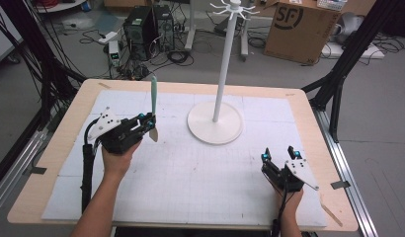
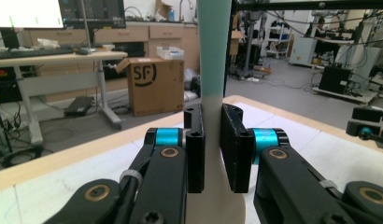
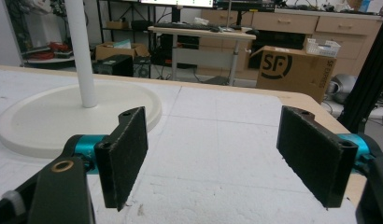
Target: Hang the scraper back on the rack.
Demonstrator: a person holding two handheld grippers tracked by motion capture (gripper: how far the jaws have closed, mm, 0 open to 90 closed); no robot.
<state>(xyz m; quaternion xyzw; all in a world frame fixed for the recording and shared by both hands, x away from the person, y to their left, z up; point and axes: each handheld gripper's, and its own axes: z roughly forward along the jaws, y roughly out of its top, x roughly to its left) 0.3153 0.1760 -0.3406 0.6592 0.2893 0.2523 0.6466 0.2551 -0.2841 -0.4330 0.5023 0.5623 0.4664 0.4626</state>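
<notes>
So I've got the left gripper (image 1: 150, 123) clamped on a spatula (image 1: 153, 106), jaws pressed tight on the neck where the cream blade end meets the teal handle. It's held upright above the white mat (image 1: 190, 187), handle pointing up, blade hanging down just off the surface, left of the white stand (image 1: 218, 89). The right gripper (image 1: 279, 154) is parked low at the near right corner, jaws spread wide with nothing between them.

My guess is this thing is headed for one of the hooks (image 1: 233, 9) at the top of the stand (they're way up there, barely in the high view). What worries me: the pads (image 2: 236, 144) hold a narrow tapered neck, so the spatula could pivot or slide down if I swing fast. Also, I can't see any hanging hole on the handle tip from here, so lining it up with a hook is going to be half blind. Bumping the pole could rock the whole stand too.
</notes>
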